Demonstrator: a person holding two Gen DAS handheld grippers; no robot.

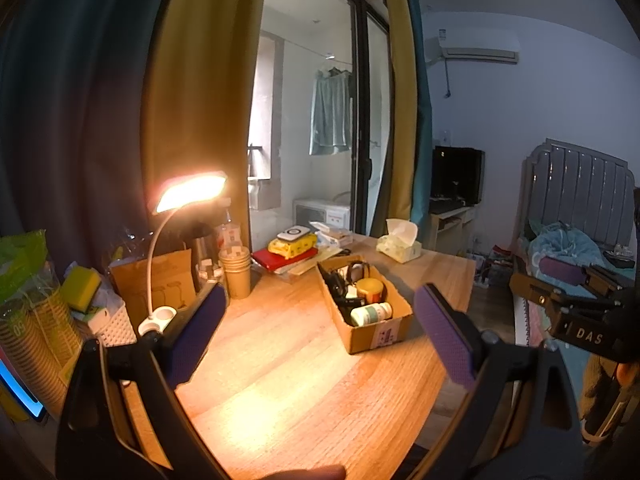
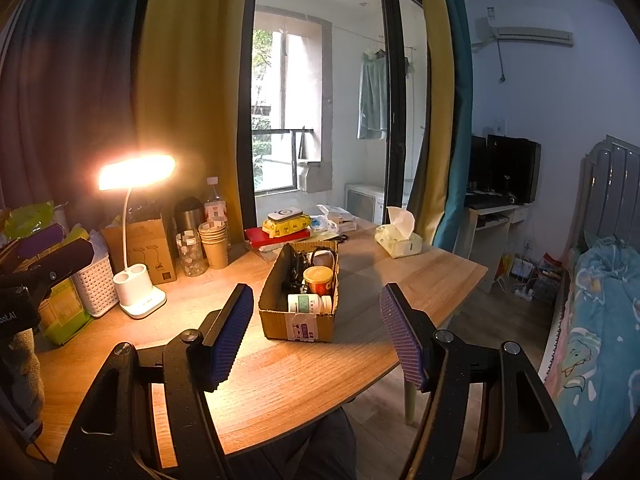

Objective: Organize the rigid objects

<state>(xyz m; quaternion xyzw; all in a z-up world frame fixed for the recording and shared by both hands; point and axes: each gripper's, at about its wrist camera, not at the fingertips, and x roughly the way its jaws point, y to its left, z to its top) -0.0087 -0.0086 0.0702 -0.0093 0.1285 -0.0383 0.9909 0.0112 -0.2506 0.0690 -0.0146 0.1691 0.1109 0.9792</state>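
Both the left gripper (image 1: pixel 320 320) and the right gripper (image 2: pixel 316 324) are held wide apart and empty above the table (image 2: pixel 304 372), facing the filled cardboard box (image 2: pixel 298 322).

Brown box (image 2: pixel 298 322) holds a white bottle (image 2: pixel 310 303) with green label and a red, yellow-lidded jar (image 2: pixel 319 279). Tabletop (image 2: pixel 288 380) is orange-brown woodgrain. Tool pads (image 2: pixel 232 336) are purple, dotted.
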